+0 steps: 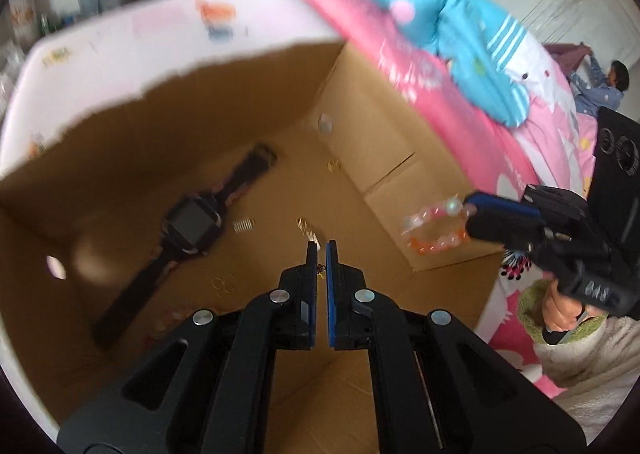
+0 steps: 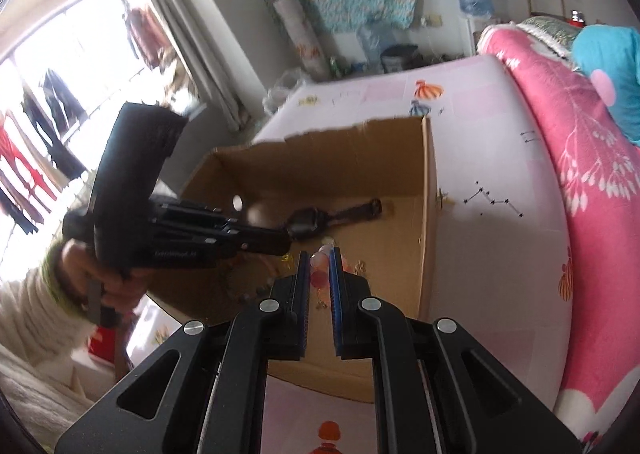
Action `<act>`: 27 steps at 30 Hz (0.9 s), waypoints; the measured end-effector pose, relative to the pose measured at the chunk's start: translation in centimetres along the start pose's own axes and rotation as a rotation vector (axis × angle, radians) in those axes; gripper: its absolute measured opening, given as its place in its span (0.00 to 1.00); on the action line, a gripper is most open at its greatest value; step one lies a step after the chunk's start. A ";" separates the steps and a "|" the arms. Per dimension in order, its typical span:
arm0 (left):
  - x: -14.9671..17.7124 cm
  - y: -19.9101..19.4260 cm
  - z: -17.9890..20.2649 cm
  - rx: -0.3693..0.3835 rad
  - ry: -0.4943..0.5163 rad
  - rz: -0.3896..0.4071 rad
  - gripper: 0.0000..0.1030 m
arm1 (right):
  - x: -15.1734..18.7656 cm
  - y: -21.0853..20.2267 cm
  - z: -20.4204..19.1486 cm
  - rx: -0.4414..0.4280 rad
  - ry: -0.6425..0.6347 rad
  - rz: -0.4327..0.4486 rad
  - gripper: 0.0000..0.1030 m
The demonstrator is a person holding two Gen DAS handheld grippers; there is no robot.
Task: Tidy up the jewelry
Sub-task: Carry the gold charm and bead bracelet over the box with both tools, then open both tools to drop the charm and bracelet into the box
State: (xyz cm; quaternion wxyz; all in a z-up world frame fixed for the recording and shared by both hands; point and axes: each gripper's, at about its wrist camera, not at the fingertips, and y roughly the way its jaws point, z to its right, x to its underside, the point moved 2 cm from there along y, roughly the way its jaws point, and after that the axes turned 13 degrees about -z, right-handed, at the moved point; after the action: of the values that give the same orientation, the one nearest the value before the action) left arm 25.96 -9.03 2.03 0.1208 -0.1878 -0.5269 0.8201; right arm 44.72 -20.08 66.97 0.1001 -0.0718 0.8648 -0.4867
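Cardboard box (image 1: pixel 400 141) rim stands beside right tool (image 1: pixel 470 215) pinching bracelet (image 1: pixel 432 223).

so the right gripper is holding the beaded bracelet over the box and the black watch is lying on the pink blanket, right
Not quite. The right gripper does hold the beaded bracelet at the cardboard box, but the black watch lies on the floor of the box, not on the pink blanket. The left wrist view shows this clearly.
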 end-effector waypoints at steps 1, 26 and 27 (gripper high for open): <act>-0.3 0.7 -0.4 0.008 -0.012 -0.025 0.03 | -0.1 0.5 0.0 0.011 -0.016 -0.027 0.09; 4.2 -7.8 -0.5 -0.045 -0.059 0.232 0.58 | 0.2 -5.1 0.2 0.174 0.090 0.082 0.53; 5.6 -9.4 -0.4 -0.052 -0.063 0.293 0.66 | 0.7 -5.8 0.6 0.196 0.124 0.110 0.57</act>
State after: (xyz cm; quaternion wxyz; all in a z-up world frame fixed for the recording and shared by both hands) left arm 21.07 -2.58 9.39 -0.0216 -0.2399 -0.5185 0.8204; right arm 44.30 -23.71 71.55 0.0795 0.0161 0.8203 -0.5662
